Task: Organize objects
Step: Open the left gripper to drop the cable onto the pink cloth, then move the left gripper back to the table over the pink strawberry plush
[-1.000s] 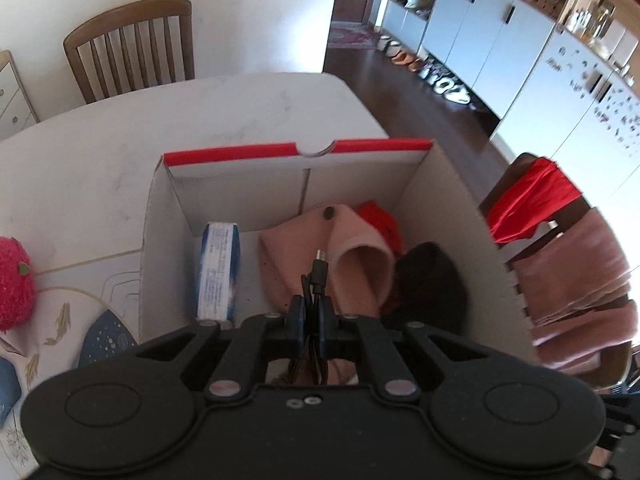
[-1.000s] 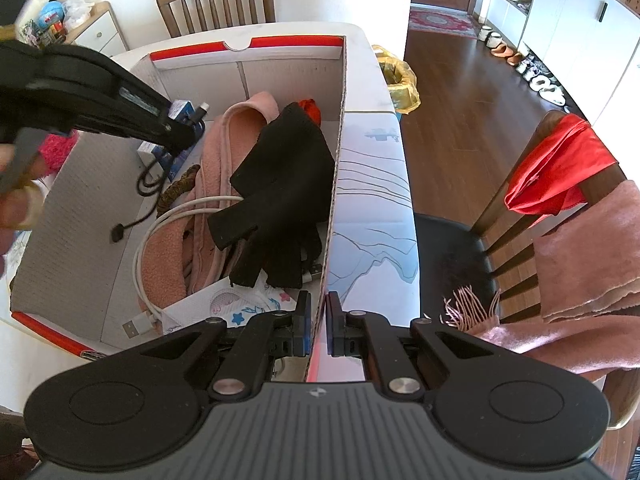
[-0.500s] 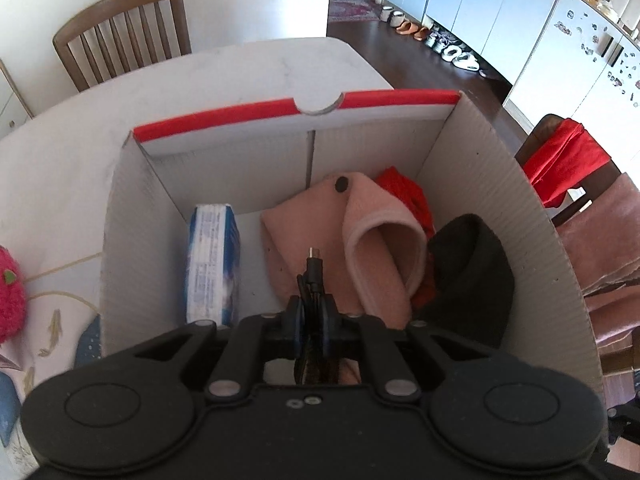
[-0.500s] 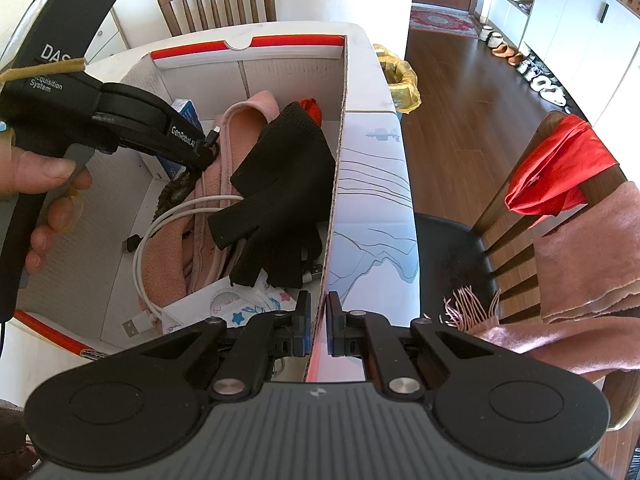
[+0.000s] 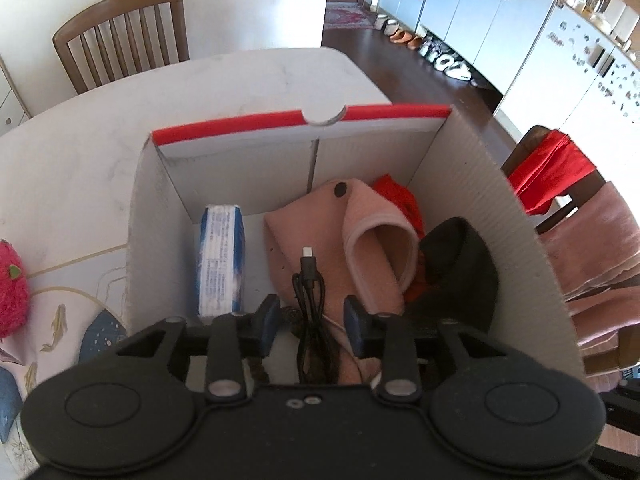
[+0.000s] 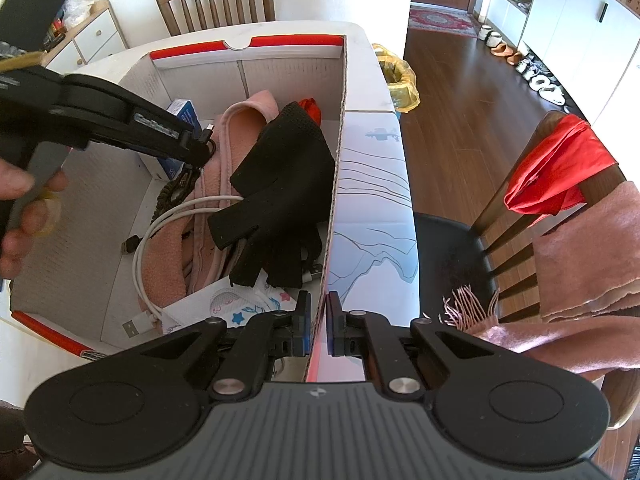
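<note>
A white cardboard box (image 5: pixel 280 120) with a red rim stands on the table. It holds a pink cloth (image 5: pixel 360 232), a black glove (image 6: pixel 280 184), a blue-and-white carton (image 5: pixel 222 256), something red (image 5: pixel 396 196) and a white cable (image 6: pixel 160 224). My left gripper (image 5: pixel 311 316) is open inside the box. A black USB cable (image 5: pixel 308 276) runs loose between its fingers and rests on the pink cloth. My right gripper (image 6: pixel 318 312) is shut on the near end of the box's right wall (image 6: pixel 340 128).
A pink plush (image 5: pixel 12 292) sits on the patterned mat left of the box. A chair (image 6: pixel 560 184) draped with red and pink cloths stands to the right. A wooden chair (image 5: pixel 120 36) is behind the table, and a yellow bag (image 6: pixel 396 76) lies past the box.
The left gripper, shut on the black cable before, has opened; the cable now lies loose between its fingers inside the box. The right gripper keeps its hold on the box wall.
</note>
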The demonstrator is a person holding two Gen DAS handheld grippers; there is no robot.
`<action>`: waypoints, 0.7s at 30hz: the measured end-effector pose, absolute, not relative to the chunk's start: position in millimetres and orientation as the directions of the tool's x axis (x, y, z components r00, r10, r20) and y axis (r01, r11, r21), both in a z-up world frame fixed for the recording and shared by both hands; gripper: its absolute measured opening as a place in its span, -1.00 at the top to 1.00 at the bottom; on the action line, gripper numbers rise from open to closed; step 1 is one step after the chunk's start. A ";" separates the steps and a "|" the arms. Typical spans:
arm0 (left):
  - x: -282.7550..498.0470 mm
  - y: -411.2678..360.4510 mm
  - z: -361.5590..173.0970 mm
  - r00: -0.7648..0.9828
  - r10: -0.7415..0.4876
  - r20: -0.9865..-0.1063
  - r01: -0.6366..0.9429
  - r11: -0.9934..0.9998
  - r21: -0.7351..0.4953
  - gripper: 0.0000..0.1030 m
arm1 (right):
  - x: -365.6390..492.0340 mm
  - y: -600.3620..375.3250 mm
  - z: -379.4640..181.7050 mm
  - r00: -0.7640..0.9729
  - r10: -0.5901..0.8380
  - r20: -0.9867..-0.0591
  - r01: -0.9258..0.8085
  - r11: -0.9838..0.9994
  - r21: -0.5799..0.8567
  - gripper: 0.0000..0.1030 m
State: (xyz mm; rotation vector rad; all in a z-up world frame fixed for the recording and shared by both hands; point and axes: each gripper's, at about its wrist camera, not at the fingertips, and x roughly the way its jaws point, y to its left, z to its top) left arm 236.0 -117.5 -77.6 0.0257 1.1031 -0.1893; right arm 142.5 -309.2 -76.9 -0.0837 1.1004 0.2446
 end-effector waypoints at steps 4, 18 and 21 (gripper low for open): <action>227.6 -111.3 -65.2 0.445 -0.170 -0.880 0.168 0.980 -0.104 0.32 | 142.1 -310.2 -76.6 0.430 0.153 -0.890 -0.236 0.970 0.053 0.86; 190.0 -87.5 -11.5 0.531 -0.240 -0.813 0.215 0.966 -0.145 0.03 | 140.1 -310.4 -74.5 0.431 0.140 -0.892 -0.238 0.971 0.037 0.86; 182.4 -76.5 -4.2 0.545 -0.242 -0.803 0.212 0.966 -0.147 -0.05 | 139.8 -311.2 -73.7 0.431 0.139 -0.892 -0.238 0.971 0.036 0.86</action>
